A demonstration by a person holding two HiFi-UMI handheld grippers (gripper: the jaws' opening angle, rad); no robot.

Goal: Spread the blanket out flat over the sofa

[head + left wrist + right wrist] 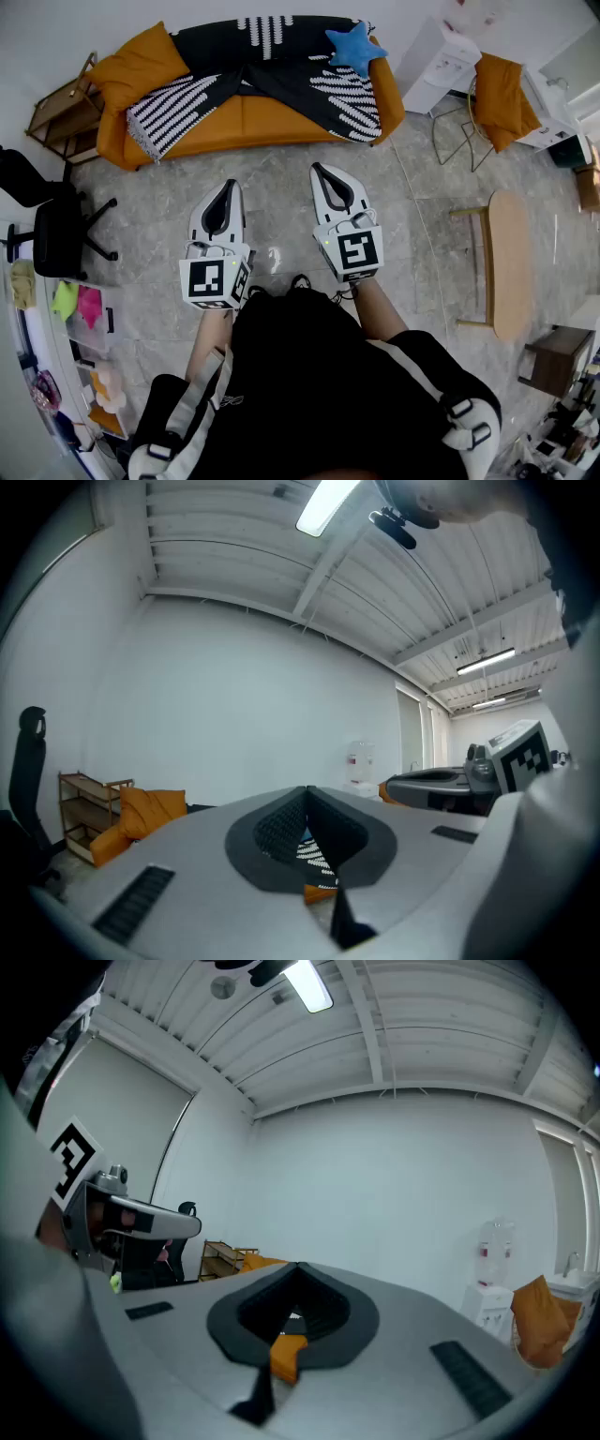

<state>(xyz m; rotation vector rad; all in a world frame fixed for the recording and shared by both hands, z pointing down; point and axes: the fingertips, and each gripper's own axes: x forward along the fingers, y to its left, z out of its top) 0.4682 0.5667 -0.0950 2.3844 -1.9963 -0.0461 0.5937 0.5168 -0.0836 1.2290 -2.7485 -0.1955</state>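
Right, we're standing back from the orange sofa (234, 127), well apart from it across the tiled floor (281, 216), and nothing is in hand yet. The left gripper (228, 187) and the right gripper (321, 171) are held out level, side by side, both pointing at the sofa. It looks like a line-up before the approach. Each pair of fingers (277, 829) is pressed together with nothing between them; through the gap you only glimpse the distant sofa and stripes.

Now the black-and-white blanket (281, 66): it's draped along the sofa's backrest, twisted in the middle, with one striped end spilling over the left of the seat and the other over the right. The middle of the seat shows bare orange, so it's not flat. A blue star-shaped cushion (354, 47) sits on top of it at the right, probably needing shifting. An orange cushion (141, 66) props up the left end.
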